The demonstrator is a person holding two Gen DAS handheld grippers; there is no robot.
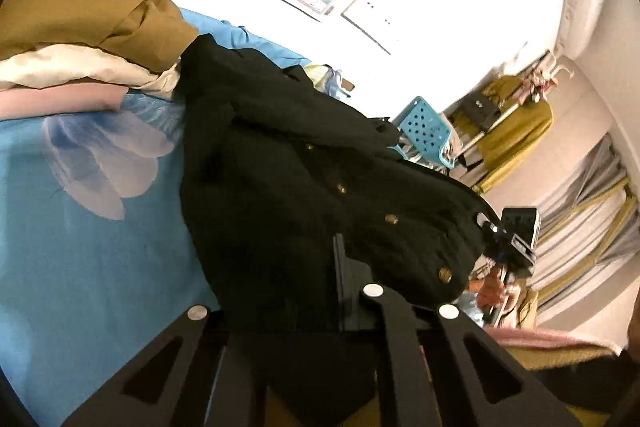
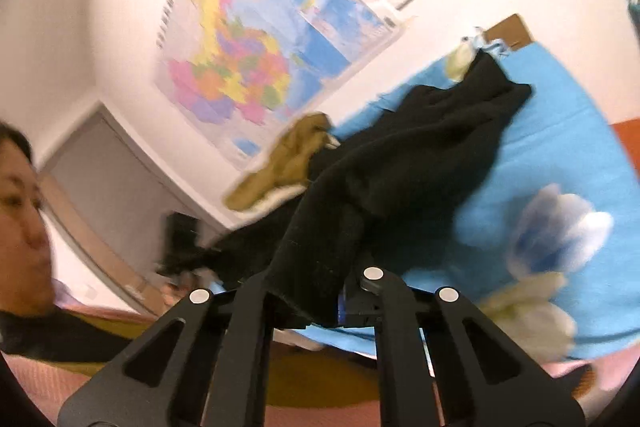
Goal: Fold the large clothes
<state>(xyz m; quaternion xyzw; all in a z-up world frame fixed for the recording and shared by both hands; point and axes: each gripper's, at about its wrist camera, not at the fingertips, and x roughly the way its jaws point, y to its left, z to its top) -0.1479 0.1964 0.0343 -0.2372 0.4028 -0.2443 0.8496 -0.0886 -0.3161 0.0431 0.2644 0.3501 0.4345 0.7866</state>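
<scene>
Both hands have a piece of the black coat, and that is why it hangs in the air rather than lying flat. The left gripper is clamped on the hem end, near the lowest of the brass buttons, so the button front faces up and runs away from it across the bed. The right gripper is pinched tight on another edge of the same coat; from there the cloth stretches off in a long dark ridge, its far end resting on the blue sheet.

Holding two points like this looks meant to spread the garment and find its shape before laying it down square for the first fold. So I judge the folding proper hasn't started yet.

The pile of other clothes, olive on top of cream and pink, sits at the far side of the bed against the wall, leaving the middle of the sheet free for this coat. The map hangs behind.
</scene>
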